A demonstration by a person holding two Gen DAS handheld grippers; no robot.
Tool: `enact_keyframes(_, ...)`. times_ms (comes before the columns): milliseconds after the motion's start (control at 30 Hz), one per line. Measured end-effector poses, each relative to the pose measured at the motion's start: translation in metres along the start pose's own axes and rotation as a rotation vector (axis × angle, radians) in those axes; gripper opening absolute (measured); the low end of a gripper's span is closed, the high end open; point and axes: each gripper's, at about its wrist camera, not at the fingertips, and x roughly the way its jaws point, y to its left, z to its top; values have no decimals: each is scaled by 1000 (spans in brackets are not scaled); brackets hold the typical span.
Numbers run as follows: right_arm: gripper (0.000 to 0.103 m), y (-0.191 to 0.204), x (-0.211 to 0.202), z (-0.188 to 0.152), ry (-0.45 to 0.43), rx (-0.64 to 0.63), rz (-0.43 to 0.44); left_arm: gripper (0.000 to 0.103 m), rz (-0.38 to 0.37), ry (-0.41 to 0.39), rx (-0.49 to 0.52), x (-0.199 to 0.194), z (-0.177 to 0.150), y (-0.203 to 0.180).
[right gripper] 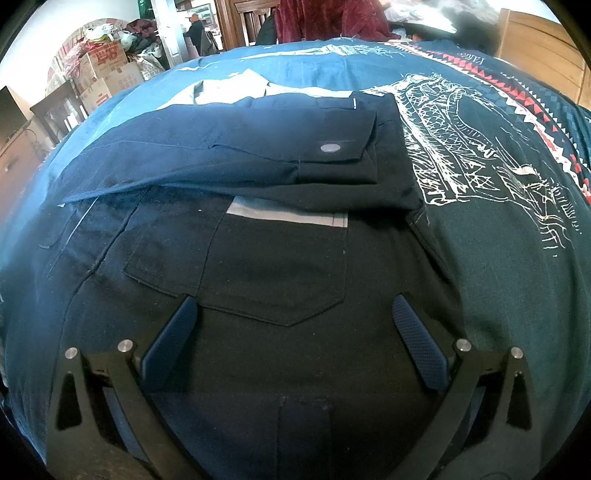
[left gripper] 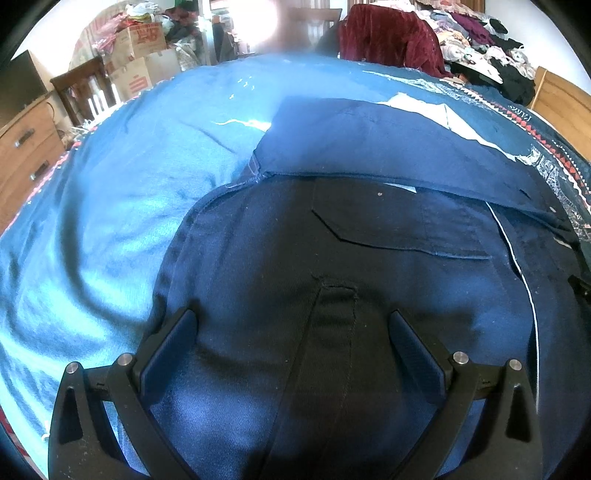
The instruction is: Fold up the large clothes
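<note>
Daylight floods in from a blown-out window (left gripper: pixel 255 22) at the far side of the left wrist view, washing out detail there and putting glare on the blue bedspread (left gripper: pixel 110 184). The navy garment (right gripper: pixel 258 266) near each lens sits in deep shadow, almost black. Both fisheye views bend strongly and go black at the corners.

Navy jacket (right gripper: pixel 258 147), blue bedspread (left gripper: pixel 110 184) with red-white triangle border (right gripper: pixel 517 107)

Black angular gripper (left gripper: pixel 291 325) frames, blue textured pads (right gripper: pixel 419 345), silver round screws (left gripper: pixel 460 357)
</note>
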Motion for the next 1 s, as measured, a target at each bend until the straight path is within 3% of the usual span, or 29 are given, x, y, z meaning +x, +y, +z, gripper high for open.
enact_keyframes(1000,103,-1,-1,0,-2,-1,-2,103,-80,-34,-37,-6,-6,11)
